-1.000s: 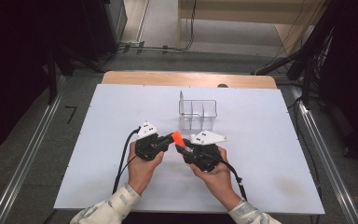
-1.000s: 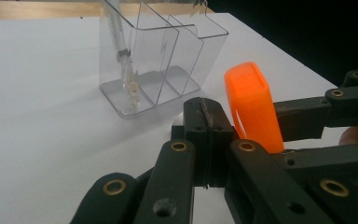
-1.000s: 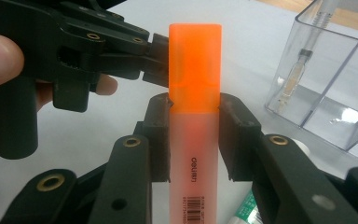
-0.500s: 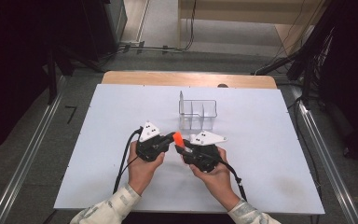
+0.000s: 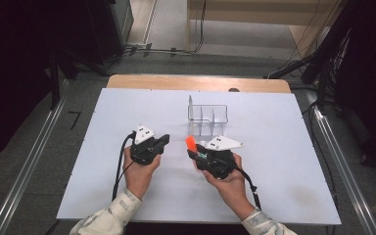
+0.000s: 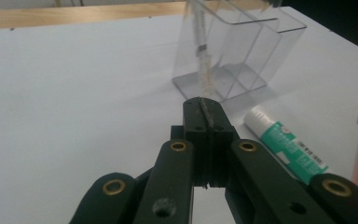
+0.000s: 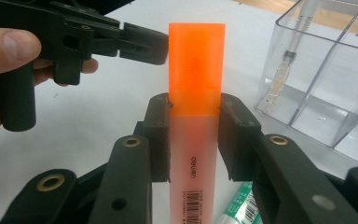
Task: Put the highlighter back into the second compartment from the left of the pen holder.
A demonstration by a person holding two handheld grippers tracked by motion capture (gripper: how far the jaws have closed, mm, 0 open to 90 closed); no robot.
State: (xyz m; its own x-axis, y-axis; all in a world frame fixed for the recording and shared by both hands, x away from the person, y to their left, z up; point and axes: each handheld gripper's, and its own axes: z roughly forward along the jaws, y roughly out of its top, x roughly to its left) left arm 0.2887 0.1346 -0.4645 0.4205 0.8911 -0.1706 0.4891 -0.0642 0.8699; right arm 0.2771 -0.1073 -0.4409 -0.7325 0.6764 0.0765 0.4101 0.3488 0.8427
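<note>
Right gripper view: the highlighter (image 7: 196, 84) is clamped upright in the right tongs (image 7: 196, 135), the organizer (image 7: 328, 70) ahead-right, the closed, empty left tongs (image 7: 149, 44) nearer.

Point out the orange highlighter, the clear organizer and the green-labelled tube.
orange highlighter (image 7: 196, 56), right gripper view, on its orange cap.
clear organizer (image 5: 214, 113), high view, on its front wall.
green-labelled tube (image 6: 291, 145), left gripper view, on the green label.

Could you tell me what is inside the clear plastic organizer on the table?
The clear plastic organizer holds one pen standing upright in a corner compartment. The other compartments look empty through the walls, though the cropped far end cannot be checked.
</note>
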